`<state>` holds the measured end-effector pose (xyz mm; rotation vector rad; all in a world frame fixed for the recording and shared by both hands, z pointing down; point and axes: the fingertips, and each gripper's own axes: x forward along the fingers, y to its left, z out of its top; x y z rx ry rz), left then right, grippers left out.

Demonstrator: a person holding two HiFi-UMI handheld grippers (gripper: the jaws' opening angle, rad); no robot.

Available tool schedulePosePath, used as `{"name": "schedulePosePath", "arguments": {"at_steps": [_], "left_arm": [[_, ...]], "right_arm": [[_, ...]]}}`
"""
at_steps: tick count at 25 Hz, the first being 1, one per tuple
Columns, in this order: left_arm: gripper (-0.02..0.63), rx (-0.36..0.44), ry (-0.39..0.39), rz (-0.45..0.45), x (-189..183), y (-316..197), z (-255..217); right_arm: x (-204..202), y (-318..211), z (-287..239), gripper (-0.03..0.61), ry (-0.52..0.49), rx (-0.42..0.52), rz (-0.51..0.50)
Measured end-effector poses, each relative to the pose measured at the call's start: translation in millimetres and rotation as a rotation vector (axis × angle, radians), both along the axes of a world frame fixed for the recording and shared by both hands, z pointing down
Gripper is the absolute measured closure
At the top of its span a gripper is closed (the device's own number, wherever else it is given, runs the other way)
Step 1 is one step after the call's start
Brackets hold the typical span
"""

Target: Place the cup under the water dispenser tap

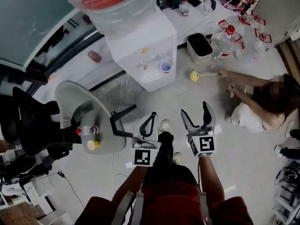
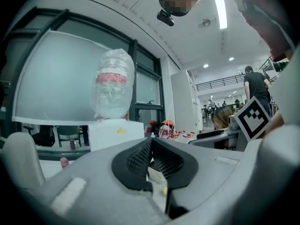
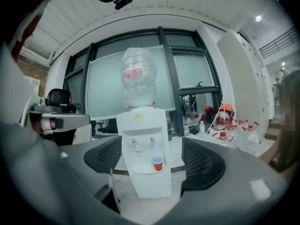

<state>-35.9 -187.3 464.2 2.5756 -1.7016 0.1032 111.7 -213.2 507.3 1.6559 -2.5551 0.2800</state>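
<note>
Overhead first, in the head view: the water dispenser (image 1: 140, 46) stands on the floor well ahead of the person, and the cup (image 1: 165, 66) sits on its drip ledge at the front. The left hand-held gripper (image 1: 149, 123) and the right hand-held gripper (image 1: 195, 111) are held low, side by side near the body, both well apart from the cup, which lies straight ahead and roughly between their lines. Left gripper view: jaws clenched, tips touching, nothing between them; the dispenser shows off to the left and the cup cannot be made out. Right gripper view: jaws released, spread wide and empty, framing the dispenser; the cup (image 3: 157, 163) stands upright, mouth up, just below and slightly right of the right-hand tap (image 3: 152, 142). Judgement: the cup appears already at or close to its required position; should it need shifting, the right hand-held gripper, open and aimed squarely at it, is the better placed
</note>
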Motion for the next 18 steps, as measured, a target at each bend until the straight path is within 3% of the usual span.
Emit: {"name": "schedulePosePath", "arguments": {"at_steps": [3, 9, 18], "left_arm": [[0.615, 0.039, 0.003, 0.002, 2.3, 26.9, -39.9], [0.615, 0.101, -0.015, 0.019, 19.8, 74.2, -110.2], [0.615, 0.237, -0.032, -0.010, 16.2, 146.0, -188.2]], "right_arm": [[5.3, 36.0, -51.6, 0.184, -0.010, 0.048, -0.004], [22.8, 105.9, -139.9, 0.186, 0.087, 0.167, -0.032], [58.7, 170.1, -200.3, 0.186, 0.183, 0.212, 0.122]]}}
